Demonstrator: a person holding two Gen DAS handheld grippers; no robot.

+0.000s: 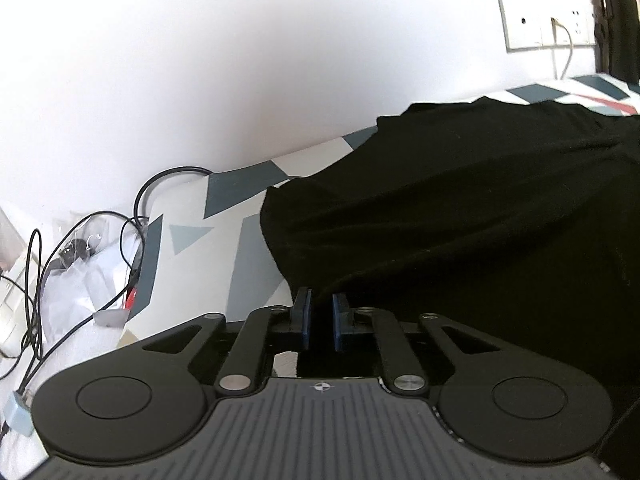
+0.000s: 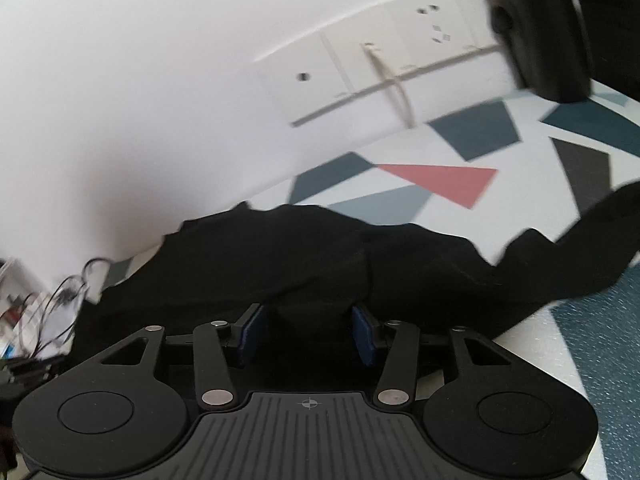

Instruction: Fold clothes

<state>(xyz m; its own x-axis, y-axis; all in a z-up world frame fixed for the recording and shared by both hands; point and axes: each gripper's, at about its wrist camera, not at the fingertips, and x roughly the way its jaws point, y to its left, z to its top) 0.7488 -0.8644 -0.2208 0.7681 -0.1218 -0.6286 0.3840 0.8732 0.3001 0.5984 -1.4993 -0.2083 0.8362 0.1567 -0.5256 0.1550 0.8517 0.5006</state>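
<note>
A black garment (image 1: 460, 208) lies spread on a table with a white cloth of blue, grey and red shapes (image 1: 224, 220). My left gripper (image 1: 321, 300) is at the garment's near left edge, its blue pads close together with black cloth between them. In the right wrist view the same garment (image 2: 360, 256) lies bunched across the table (image 2: 460, 152). My right gripper (image 2: 308, 312) has its pads wide apart, with a fold of the black cloth rising between them.
Black cables and a clear plastic bag (image 1: 80, 256) lie left of the table's edge. A wall socket panel with a white cord (image 1: 548, 24) is behind the table, also in the right wrist view (image 2: 372, 76). A black object (image 2: 532, 28) stands at the far right.
</note>
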